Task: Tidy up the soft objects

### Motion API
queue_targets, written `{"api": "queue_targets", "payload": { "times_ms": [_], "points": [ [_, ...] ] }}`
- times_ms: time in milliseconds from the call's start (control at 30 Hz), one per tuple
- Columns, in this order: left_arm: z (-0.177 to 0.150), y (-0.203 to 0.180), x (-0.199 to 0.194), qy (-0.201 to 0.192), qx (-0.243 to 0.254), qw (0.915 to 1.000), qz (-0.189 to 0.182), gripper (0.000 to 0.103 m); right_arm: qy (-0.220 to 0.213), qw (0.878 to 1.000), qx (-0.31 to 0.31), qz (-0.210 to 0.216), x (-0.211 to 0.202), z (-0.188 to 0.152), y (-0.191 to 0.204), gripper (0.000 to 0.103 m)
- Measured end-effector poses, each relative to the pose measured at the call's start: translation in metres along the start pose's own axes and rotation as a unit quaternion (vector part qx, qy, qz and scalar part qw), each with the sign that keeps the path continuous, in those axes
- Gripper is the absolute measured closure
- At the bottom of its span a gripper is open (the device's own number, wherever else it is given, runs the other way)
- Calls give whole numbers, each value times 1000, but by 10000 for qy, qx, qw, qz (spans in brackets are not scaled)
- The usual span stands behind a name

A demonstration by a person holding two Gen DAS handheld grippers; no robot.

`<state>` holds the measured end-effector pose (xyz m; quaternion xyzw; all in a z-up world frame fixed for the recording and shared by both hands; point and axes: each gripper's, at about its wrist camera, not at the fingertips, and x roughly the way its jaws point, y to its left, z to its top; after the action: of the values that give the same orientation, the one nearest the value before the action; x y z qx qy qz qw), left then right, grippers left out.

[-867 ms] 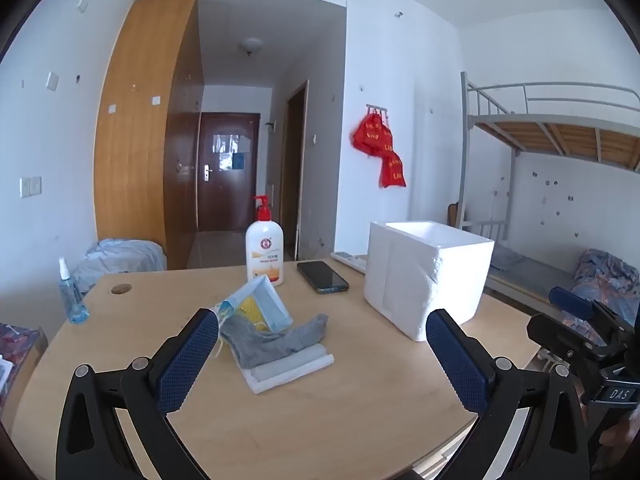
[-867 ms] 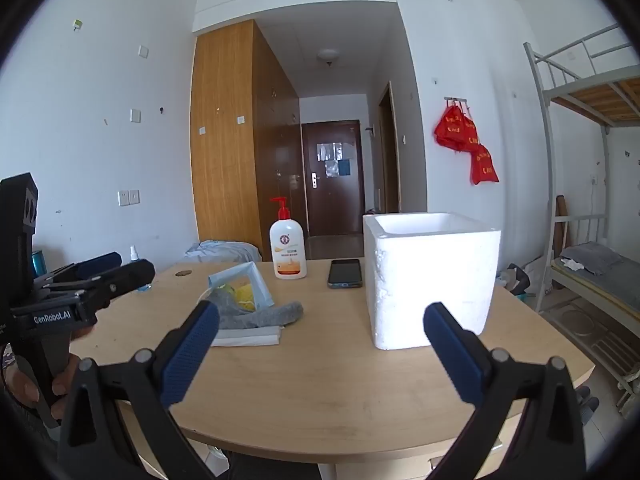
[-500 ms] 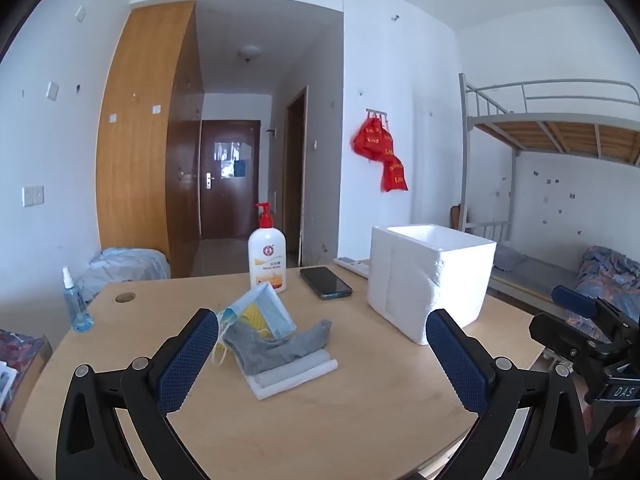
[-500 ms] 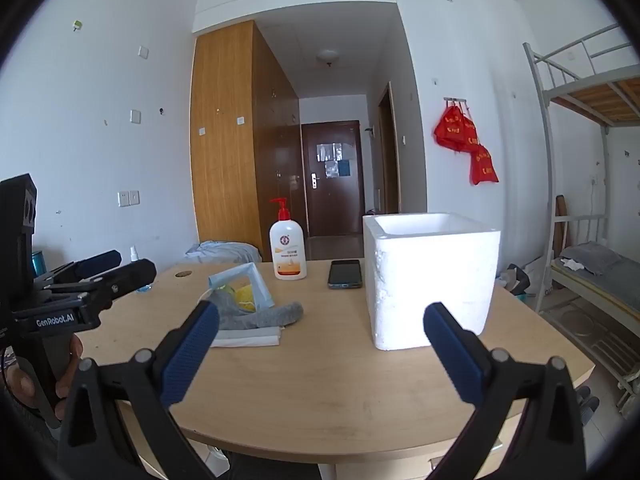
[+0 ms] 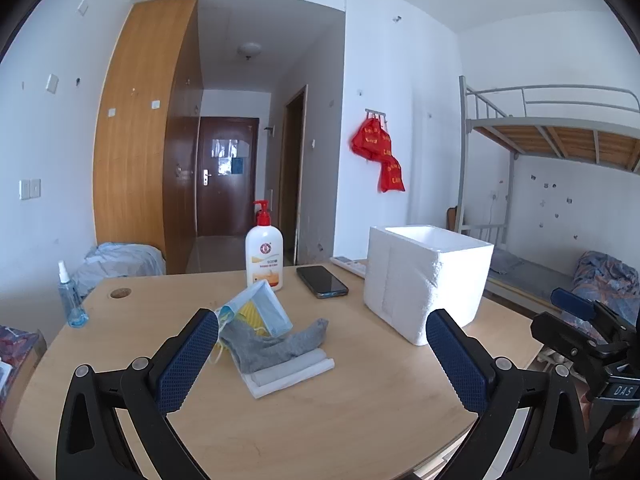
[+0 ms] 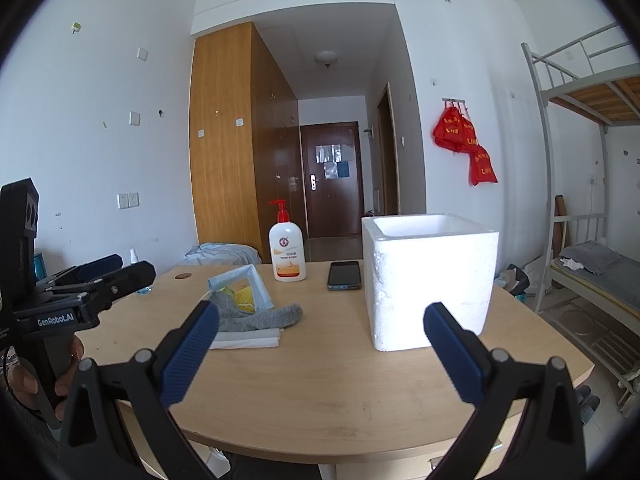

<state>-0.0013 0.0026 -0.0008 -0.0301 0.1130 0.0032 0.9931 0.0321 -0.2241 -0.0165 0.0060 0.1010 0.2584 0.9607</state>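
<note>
A pile of soft things lies mid-table: a grey sock over a folded white cloth, with a blue face mask and something yellow behind. The pile also shows in the right wrist view, sock on cloth. A white foam box stands open-topped to the right. My left gripper is open and empty, held short of the pile. My right gripper is open and empty, near the table's front edge.
A pump bottle, a black phone and a remote lie at the back of the wooden table. A small spray bottle stands at the left edge. A bunk bed is right.
The left gripper's view has tilted up and drawn slightly back, so the table and pile sit a little lower in frame. The right gripper has not moved. Both stay open.
</note>
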Motion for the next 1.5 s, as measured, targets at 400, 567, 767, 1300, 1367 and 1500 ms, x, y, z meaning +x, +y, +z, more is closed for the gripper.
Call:
{"api": "queue_targets", "payload": {
  "times_ms": [400, 567, 767, 1300, 1367, 1500],
  "points": [
    [0, -1, 2, 29, 28, 10000, -6, 0, -16, 10000, 8, -14, -4, 3, -2, 0],
    [1, -2, 1, 16, 30, 10000, -15, 0, -16, 10000, 12, -32, -2, 3, -3, 0],
    [1, -2, 1, 14, 10, 10000, -40, 0, -19, 10000, 23, -20, -2, 3, -3, 0],
    [-1, -2, 1, 43, 43, 10000, -31, 0, -30, 10000, 36, 14, -1, 2, -5, 0],
    [-1, -3, 1, 54, 45, 10000, -34, 0, -32, 10000, 39, 3, -1, 2, -4, 0],
    [0, -3, -1, 57, 52, 10000, -44, 0, -30, 10000, 42, 5, -1, 2, -4, 0]
  ]
}}
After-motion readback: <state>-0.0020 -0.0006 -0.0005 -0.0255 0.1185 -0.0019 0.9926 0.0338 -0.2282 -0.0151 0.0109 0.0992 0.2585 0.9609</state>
